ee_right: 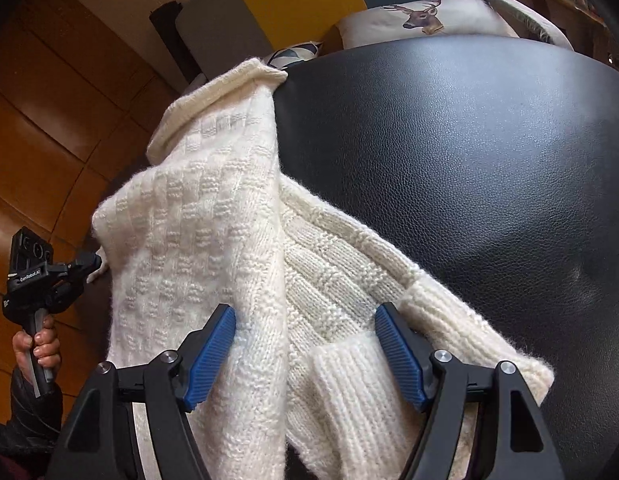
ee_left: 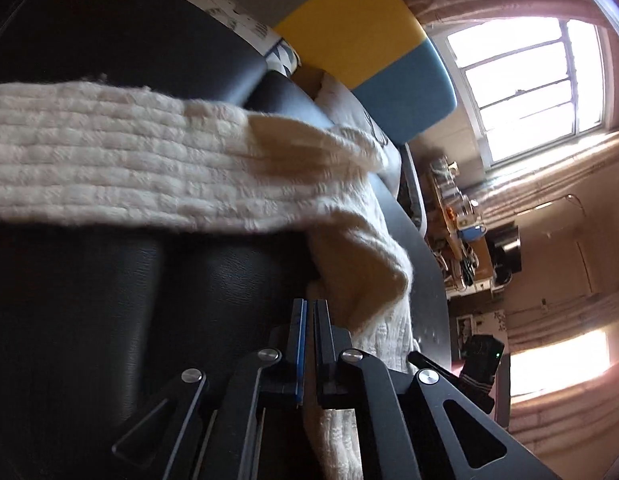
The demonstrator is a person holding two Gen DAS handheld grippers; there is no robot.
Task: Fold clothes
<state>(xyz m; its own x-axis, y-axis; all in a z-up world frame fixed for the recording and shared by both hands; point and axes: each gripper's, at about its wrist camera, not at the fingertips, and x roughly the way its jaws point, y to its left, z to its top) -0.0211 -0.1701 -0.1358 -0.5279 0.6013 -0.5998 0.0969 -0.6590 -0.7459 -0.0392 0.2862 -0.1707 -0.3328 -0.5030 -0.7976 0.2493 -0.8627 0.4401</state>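
A single cream-white knitted sweater [ee_right: 213, 216] with a basket-weave pattern and ribbed cuffs lies heaped along the edge of a wide black leather-look cushioned surface [ee_right: 469, 168], part of it spilling over the side toward the orange-brown wooden floor [ee_right: 49, 120]. One sleeve [ee_left: 129, 160] stretches across the dark surface in the left wrist view, blurred.

The right gripper [ee_right: 305, 344] stands over the folded knit with its two blue ribbed pads [ee_right: 213, 356] wide apart, a ribbed cuff [ee_right: 349, 392] and a fold of sweater lying between them; the pads are at the wool but not pressed together. The left gripper [ee_left: 309, 320] has its fingers drawn almost together with only a thin slit showing and no cloth visibly between them; the sweater sits just beside its tips. In the right wrist view a hand [ee_right: 37, 344] holds that left gripper's handle out past the sweater's edge.

Behind the surface rest one pale cushion printed with a deer's head [ee_right: 421, 20] and one with a triangle pattern [ee_right: 297, 52]. A yellow and blue panel [ee_left: 369, 40] stands beyond, beside a bright barred window [ee_left: 521, 80] and a cluttered wooden shelf [ee_left: 461, 220].
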